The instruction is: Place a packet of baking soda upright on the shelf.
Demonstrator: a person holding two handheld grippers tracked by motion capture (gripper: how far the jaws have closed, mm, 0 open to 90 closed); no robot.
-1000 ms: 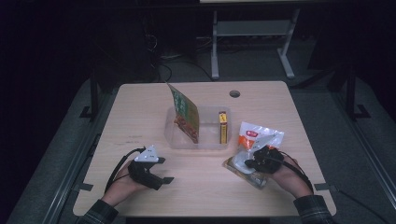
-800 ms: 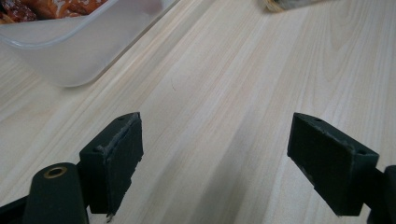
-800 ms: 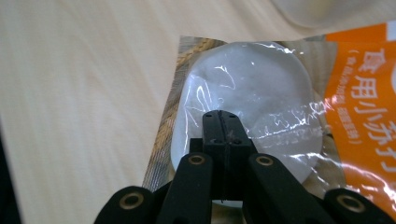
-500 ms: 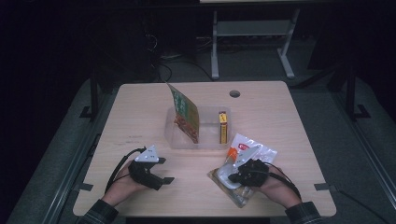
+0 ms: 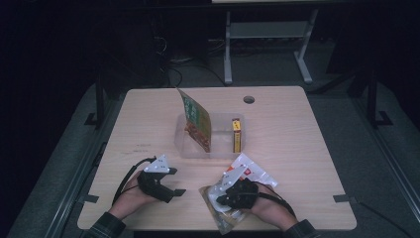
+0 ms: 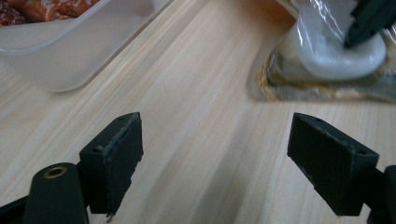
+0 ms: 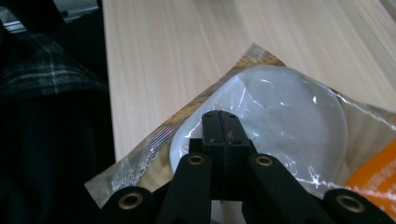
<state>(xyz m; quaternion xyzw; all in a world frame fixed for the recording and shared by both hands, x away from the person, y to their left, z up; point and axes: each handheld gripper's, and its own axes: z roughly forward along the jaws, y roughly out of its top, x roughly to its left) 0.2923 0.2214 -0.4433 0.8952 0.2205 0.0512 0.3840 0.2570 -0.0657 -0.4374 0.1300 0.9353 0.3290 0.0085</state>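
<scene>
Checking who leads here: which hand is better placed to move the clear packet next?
Right. The right tool is shut, its tips against the packet with the white disc at the table's near edge. The left tool stands open over bare wood, apart from the packet.

Table: pale wood grain. Clear food packet: white rounded contents, tan-brown printed edge, orange patch at one corner. Standing pouch: green top, red-brown food print below. Small box: yellow with dark band. Container: translucent. Both grippers' jaws: matte black. Sleeve: dark plaid, thin pale lines.
</scene>
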